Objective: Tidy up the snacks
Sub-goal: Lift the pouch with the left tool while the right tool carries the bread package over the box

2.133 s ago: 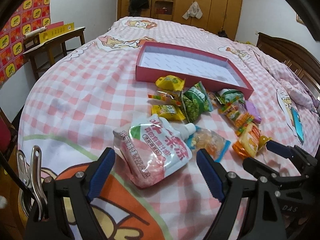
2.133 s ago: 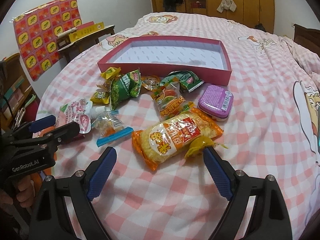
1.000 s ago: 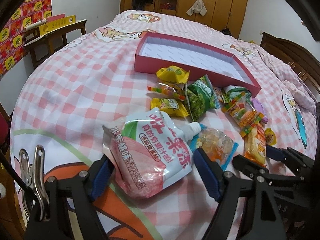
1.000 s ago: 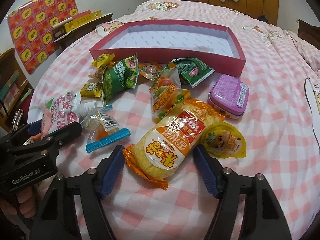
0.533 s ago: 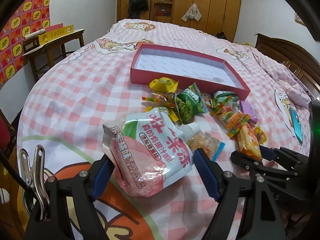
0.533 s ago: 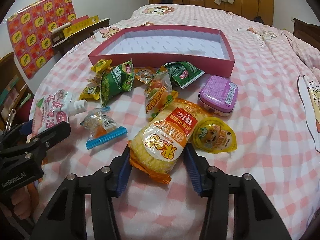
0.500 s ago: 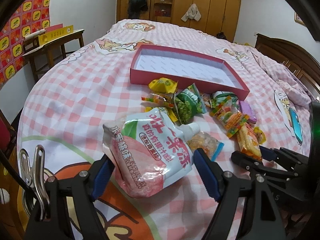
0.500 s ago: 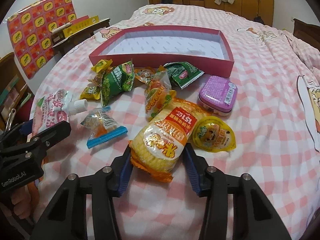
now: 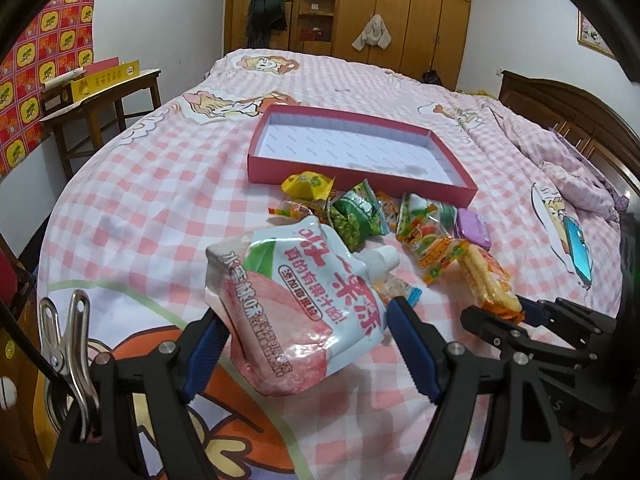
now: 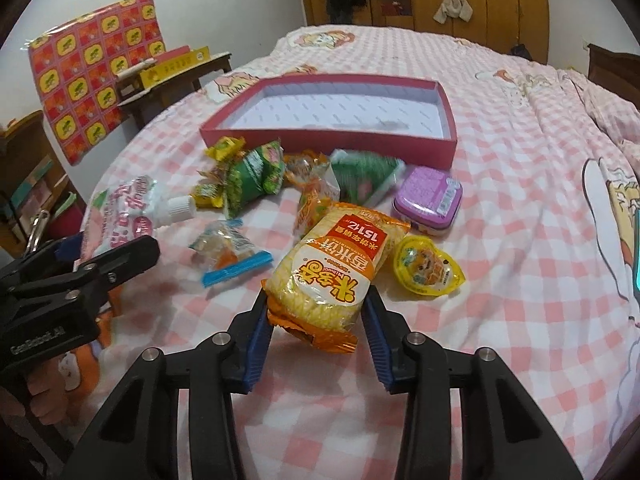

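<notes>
My left gripper [image 9: 306, 344] stands wide, clamped on the pink juice pouch [image 9: 294, 304], lifted off the bed. My right gripper [image 10: 316, 330] is pinched narrow on the yellow rice cracker pack [image 10: 340, 268]. The red box [image 10: 448, 146] lies empty beyond the pile.

Risks: slick pouch sags and slips; crackers crush; either snack snags the box wall.

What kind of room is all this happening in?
Most likely a bedroom in a home. The snacks lie on a bed with a pink checked cartoon bedspread, wooden wardrobes line the far wall, and a dark wooden headboard stands at the right.
</notes>
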Motion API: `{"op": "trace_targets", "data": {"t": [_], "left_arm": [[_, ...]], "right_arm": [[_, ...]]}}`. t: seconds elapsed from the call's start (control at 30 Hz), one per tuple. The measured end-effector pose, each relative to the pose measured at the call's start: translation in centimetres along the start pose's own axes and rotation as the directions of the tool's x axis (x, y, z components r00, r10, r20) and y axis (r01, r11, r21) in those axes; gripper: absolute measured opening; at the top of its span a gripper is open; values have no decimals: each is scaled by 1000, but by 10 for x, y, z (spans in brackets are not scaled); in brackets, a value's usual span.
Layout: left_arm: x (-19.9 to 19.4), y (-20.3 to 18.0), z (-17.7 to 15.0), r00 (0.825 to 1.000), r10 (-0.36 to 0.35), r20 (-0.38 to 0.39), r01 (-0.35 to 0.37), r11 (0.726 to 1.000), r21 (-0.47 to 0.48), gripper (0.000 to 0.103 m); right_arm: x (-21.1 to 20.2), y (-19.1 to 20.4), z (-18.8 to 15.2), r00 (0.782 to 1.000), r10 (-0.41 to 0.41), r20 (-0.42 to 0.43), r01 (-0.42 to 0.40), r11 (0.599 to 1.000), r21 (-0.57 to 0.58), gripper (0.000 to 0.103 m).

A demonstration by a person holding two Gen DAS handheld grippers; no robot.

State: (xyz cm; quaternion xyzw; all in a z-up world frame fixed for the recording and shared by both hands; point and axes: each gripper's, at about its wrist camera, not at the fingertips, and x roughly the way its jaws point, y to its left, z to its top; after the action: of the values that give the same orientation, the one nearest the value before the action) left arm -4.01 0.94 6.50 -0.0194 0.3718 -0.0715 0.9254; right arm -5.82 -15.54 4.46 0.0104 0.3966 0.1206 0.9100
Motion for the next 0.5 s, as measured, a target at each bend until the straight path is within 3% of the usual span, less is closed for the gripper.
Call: {"op": "trace_targets", "data": {"t": [0.5], "left_arm": [[-12, -10, 13, 999, -28, 18, 27, 999, 43, 82]], "right_arm": [[-31, 2, 17, 996, 39, 85, -39, 999, -8, 44]]}}
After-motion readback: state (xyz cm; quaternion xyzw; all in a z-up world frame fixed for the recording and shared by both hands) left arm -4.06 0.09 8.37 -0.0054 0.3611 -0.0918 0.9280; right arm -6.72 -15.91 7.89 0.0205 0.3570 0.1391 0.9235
